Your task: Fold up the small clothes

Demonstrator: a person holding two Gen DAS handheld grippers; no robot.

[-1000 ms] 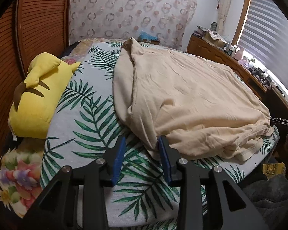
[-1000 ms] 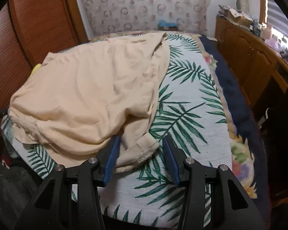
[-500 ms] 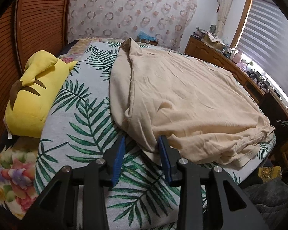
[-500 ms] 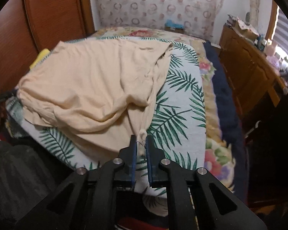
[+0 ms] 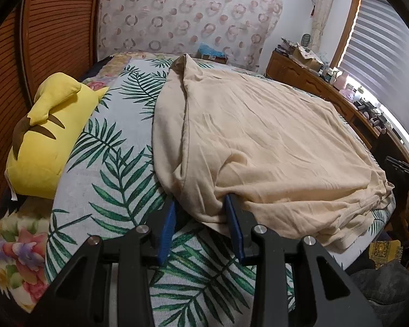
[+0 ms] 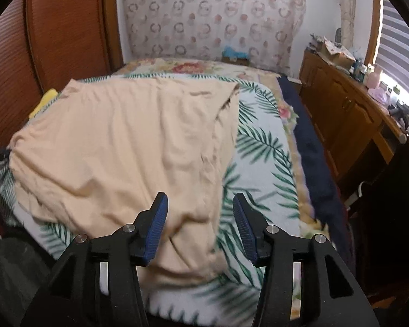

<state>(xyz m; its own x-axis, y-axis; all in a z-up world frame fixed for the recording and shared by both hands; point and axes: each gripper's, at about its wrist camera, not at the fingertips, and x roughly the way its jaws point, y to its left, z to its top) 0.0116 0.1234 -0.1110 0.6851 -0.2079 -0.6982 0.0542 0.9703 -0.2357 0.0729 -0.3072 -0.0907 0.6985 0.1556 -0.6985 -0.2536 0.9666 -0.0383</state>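
Step in hand: fold setup. The beige garment (image 5: 259, 147) lies spread on the leaf-print bedspread (image 5: 109, 179). Left gripper (image 5: 200, 227) at its 6 o'clock hem, pads apart, cloth between, no visible pinch. Right gripper (image 6: 200, 227) jaws opening over the near right corner, nothing clamped. Next, probably: pinch both near corners and carry them toward 12 o'clock. No readable labels or writing.

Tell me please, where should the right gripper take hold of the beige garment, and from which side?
Probably the near right corner of the beige garment, where the cloth bunches into a raised fold at the front edge of the leaf-print blanket. Come from the front edge, tilted downward, one finger on each side of that fold. The right gripper is above it, jaws opening, pressing nothing.
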